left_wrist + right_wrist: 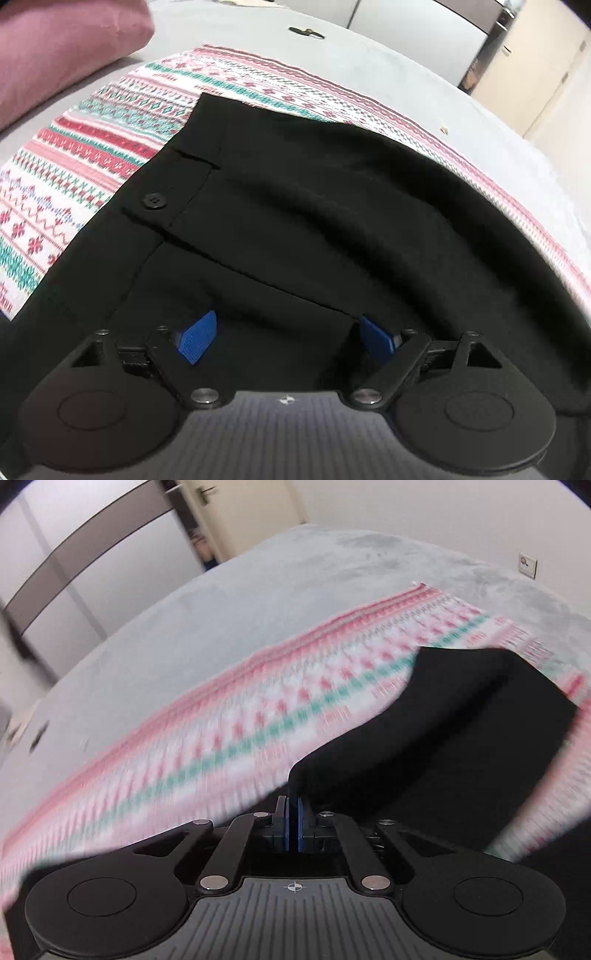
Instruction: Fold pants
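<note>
Currently, your left gripper hangs low over the black pants with its blue pads spread wide apart; nothing sits between them. The black fabric lies under and ahead of both pads. In this view the waistband end of the pants faces left, with a black button near the waistband edge and a slit pocket opening just above it.

Your right gripper has its blue pads pressed together, with only a narrow dark line between them. A raised edge of the pants starts right at the fingertips and runs away up and to the right, lifted off the cloth beneath. The right wrist view is blurred, so you cannot confirm from it how much fabric the pads hold.

The pants rest on a patterned blanket with red, pink, teal and white bands. That blanket is spread on a pale grey bed cover. A pink pillow lies at the upper left of the left wrist view, off the patterned blanket. A small dark object sits on the grey cover beyond the blanket; its type cannot be determined.
</note>
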Available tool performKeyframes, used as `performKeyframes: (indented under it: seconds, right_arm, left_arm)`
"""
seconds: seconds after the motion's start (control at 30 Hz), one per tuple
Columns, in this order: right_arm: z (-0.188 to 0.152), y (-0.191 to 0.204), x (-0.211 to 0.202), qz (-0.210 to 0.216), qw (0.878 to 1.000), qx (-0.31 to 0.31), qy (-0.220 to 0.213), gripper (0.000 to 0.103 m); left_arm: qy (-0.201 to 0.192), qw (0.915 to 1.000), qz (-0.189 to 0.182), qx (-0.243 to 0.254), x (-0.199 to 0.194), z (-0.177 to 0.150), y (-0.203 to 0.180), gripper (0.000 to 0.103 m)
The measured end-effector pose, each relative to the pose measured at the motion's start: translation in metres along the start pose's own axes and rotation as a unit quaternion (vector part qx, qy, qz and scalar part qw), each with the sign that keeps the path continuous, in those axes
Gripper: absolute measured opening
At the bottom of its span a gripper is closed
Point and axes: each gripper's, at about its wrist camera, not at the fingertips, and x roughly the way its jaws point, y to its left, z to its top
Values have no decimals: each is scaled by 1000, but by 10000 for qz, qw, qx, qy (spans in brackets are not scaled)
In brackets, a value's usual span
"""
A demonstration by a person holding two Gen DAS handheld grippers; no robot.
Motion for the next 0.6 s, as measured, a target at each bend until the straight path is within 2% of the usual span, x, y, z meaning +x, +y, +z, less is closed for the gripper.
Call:
performKeyframes:
  seconds: [0.1,0.2,0.27,0.33,0.4,0.47,0.5,0.6]
  right_arm:
    - [-40,-29,-36,57,9995,210,219,3]
    - [-69,-46,-46,-3,9980,331,542,3]
    - [-79,-56,-44,-52,9958,464,786,3]
    - [-83,-59,-41,-123,9952,398,886,4]
    - [-85,-54,-40,-174,9953,81,946,6]
    - [-85,-51,-39,-420,9964,-174,713,13]
    - [-84,-49,-38,-544,9964,-293,573,20]
    - [-73,-45,-41,-702,9958,-471,350,32]
  left_arm:
    - [66,9992,-194,-335,-5,3,11,102]
    - [106,9964,-490,-686,-15,5,20,102]
    - [-40,9929,-796,-881,-26,6,25,102]
    - [-357,9891,-1044,-973,-38,10,27,103]
    - [-580,9896,-970,-887,-42,12,26,103]
    - [-600,9915,-825,-809,-40,13,22,103]
    - [-565,9914,-849,-819,-37,12,21,103]
    - [-594,9910,-928,-758,-36,12,17,103]
